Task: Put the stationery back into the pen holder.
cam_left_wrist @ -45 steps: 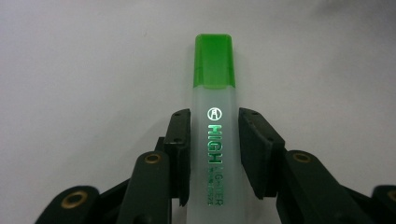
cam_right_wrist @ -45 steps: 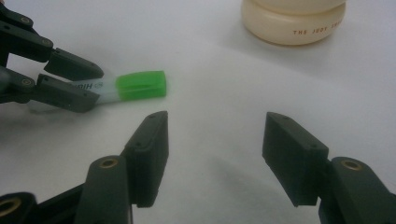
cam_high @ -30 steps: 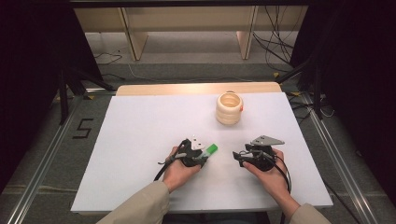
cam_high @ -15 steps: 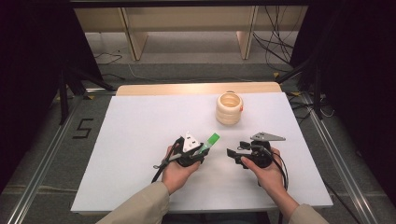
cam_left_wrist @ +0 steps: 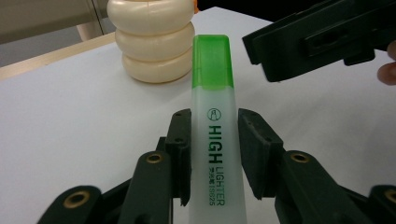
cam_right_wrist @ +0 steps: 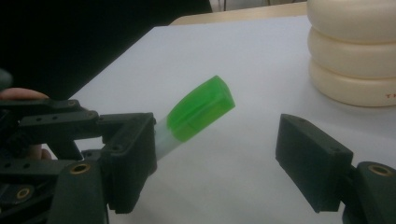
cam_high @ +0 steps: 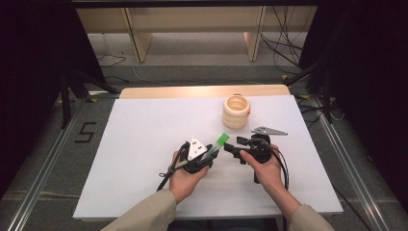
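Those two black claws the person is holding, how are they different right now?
The left claw is shut on a green-capped highlighter, while the right claw is open and holds nothing. The left claw points the highlighter's cap toward the cream ringed pot; the right claw faces that cap. Both are black, hand-held, and above the white table.

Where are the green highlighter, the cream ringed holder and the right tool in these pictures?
green highlighter (cam_left_wrist: 215, 140): left gripper view, on its printed barrel.
cream ringed holder (cam_high: 236, 111): high view, on its ribbed side wall.
right tool (cam_right_wrist: 215, 154): right gripper view, midway between its open jaws.
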